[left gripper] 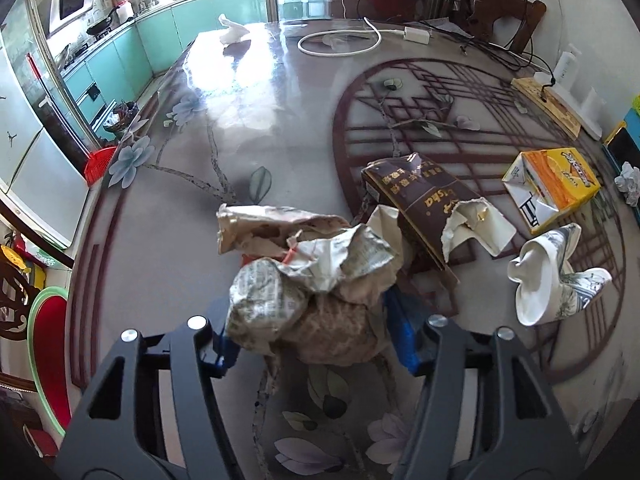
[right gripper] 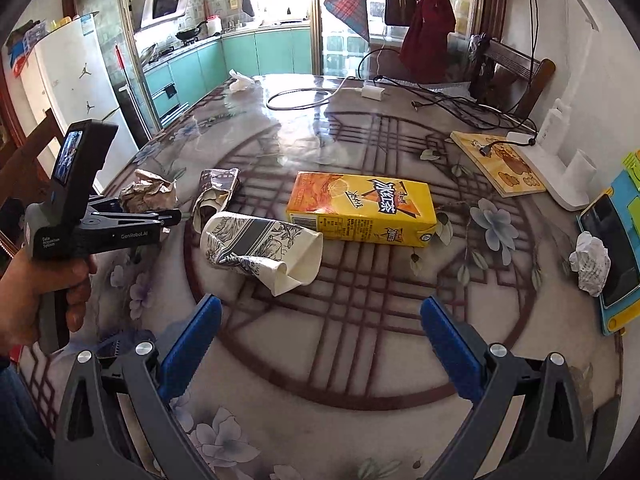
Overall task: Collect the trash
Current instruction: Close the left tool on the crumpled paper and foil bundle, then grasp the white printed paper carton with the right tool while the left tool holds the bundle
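My left gripper (left gripper: 316, 334) is closed around a crumpled wad of newspaper and brown paper (left gripper: 312, 292) on the table; in the right wrist view it (right gripper: 170, 216) sits at the same wad (right gripper: 148, 194). Beyond lie a torn brown carton (left gripper: 424, 200), a crushed printed paper cup (left gripper: 556, 276) and a yellow drink carton (left gripper: 552, 188). My right gripper (right gripper: 320, 344) is open and empty, hovering just short of the paper cup (right gripper: 260, 252) and the yellow carton (right gripper: 362, 210). A small crumpled white paper ball (right gripper: 590, 262) lies at the right.
The patterned glossy table (right gripper: 360, 320) also holds a white charger and cables (right gripper: 372, 92), a wooden board (right gripper: 500, 164), a white tissue (right gripper: 240, 82) at the far end, and a phone in a blue case (right gripper: 616, 252). A chair (right gripper: 516, 76) stands behind.
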`<state>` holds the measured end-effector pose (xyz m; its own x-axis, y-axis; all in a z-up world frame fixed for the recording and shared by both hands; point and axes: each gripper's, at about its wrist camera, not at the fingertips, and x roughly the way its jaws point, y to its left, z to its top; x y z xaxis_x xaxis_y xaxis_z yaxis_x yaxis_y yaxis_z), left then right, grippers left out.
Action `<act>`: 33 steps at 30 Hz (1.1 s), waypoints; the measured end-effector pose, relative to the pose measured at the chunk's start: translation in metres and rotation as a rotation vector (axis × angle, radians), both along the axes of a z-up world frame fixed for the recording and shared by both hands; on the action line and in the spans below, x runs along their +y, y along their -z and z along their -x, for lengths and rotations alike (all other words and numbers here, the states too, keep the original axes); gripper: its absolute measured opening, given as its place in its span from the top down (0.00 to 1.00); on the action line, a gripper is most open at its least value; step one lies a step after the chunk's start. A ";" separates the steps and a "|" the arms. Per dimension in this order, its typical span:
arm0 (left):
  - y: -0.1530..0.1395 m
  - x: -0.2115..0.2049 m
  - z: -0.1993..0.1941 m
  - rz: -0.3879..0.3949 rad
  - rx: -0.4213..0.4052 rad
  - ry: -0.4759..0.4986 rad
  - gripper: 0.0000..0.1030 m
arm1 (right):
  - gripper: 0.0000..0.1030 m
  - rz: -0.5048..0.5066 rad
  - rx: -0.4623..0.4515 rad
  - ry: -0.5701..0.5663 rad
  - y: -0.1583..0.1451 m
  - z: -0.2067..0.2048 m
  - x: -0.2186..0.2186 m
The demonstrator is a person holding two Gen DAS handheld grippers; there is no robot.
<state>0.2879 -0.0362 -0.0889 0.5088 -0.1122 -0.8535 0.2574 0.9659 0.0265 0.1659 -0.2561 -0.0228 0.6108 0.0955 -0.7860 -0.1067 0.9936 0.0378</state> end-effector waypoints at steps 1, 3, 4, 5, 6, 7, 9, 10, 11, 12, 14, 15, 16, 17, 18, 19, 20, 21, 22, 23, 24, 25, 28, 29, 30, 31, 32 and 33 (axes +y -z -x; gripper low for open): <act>-0.001 0.001 0.000 0.000 0.000 -0.001 0.48 | 0.06 -0.004 0.001 0.000 0.001 -0.001 0.000; -0.004 0.004 0.001 0.001 -0.005 -0.006 0.50 | 0.06 -0.021 0.001 -0.006 0.002 -0.002 0.002; -0.006 0.006 0.002 0.003 -0.011 -0.009 0.50 | 0.06 -0.025 0.001 -0.012 0.003 -0.002 0.004; -0.009 0.007 0.004 0.006 -0.017 -0.010 0.51 | 0.06 -0.023 -0.001 -0.018 0.004 -0.003 0.007; -0.013 0.009 0.007 0.011 -0.025 -0.010 0.51 | 0.06 -0.022 -0.002 -0.025 0.006 -0.005 0.009; -0.018 0.011 0.009 0.015 -0.033 -0.010 0.51 | 0.06 -0.022 -0.001 -0.033 0.007 -0.006 0.012; -0.028 0.013 0.015 0.030 -0.053 -0.007 0.51 | 0.06 -0.021 -0.003 -0.054 0.011 -0.010 0.019; -0.034 0.015 0.018 0.039 -0.062 -0.006 0.51 | 0.06 -0.011 -0.005 -0.066 0.013 -0.012 0.023; -0.040 0.018 0.022 0.050 -0.073 -0.004 0.51 | 0.06 0.017 -0.011 -0.084 0.016 -0.014 0.027; -0.045 0.020 0.025 0.059 -0.081 -0.003 0.51 | 0.06 0.052 -0.022 -0.093 0.019 -0.016 0.030; -0.055 0.026 0.032 0.083 -0.093 -0.003 0.51 | 0.06 0.108 -0.044 -0.100 0.021 -0.020 0.032; -0.059 0.029 0.034 0.097 -0.097 -0.002 0.51 | 0.06 0.124 -0.047 -0.112 0.023 -0.023 0.031; -0.063 0.032 0.037 0.107 -0.102 -0.002 0.51 | 0.06 0.144 -0.050 -0.124 0.024 -0.025 0.030; -0.067 0.034 0.039 0.115 -0.108 -0.002 0.51 | 0.06 0.161 -0.058 -0.138 0.024 -0.026 0.029; -0.071 0.037 0.041 0.125 -0.113 -0.001 0.51 | 0.06 0.173 -0.063 -0.165 0.024 -0.027 0.028; -0.074 0.039 0.043 0.137 -0.117 0.001 0.51 | 0.06 0.180 -0.066 -0.198 0.025 -0.027 0.028; -0.077 0.041 0.044 0.146 -0.121 0.003 0.51 | 0.06 0.200 -0.077 -0.235 0.026 -0.026 0.030; -0.080 0.043 0.045 0.151 -0.127 0.005 0.50 | 0.07 0.231 -0.092 -0.270 0.027 -0.024 0.034; -0.082 0.043 0.046 0.155 -0.132 0.008 0.50 | 0.08 0.280 -0.108 -0.319 0.030 -0.022 0.040; -0.085 0.044 0.047 0.161 -0.135 0.010 0.50 | 0.10 0.326 -0.119 -0.356 0.034 -0.020 0.045; -0.088 0.045 0.047 0.169 -0.139 0.010 0.50 | 0.13 0.388 -0.137 -0.400 0.038 -0.018 0.054; -0.090 0.046 0.048 0.176 -0.142 0.010 0.50 | 0.20 0.431 -0.143 -0.430 0.042 -0.017 0.060; -0.097 0.049 0.050 0.192 -0.157 0.010 0.50 | 0.36 0.556 -0.144 -0.486 0.057 -0.020 0.075; -0.099 0.049 0.051 0.196 -0.160 0.010 0.50 | 0.42 0.583 -0.139 -0.498 0.061 -0.022 0.078; -0.100 0.050 0.051 0.200 -0.163 0.011 0.50 | 0.44 0.607 -0.129 -0.506 0.066 -0.026 0.081; -0.101 0.050 0.053 0.202 -0.165 0.012 0.50 | 0.55 0.618 -0.115 -0.507 0.070 -0.029 0.081; -0.102 0.051 0.053 0.206 -0.165 0.012 0.50 | 0.72 0.621 -0.096 -0.499 0.074 -0.033 0.080; -0.103 0.052 0.054 0.209 -0.165 0.012 0.50 | 0.80 0.613 -0.087 -0.486 0.075 -0.036 0.078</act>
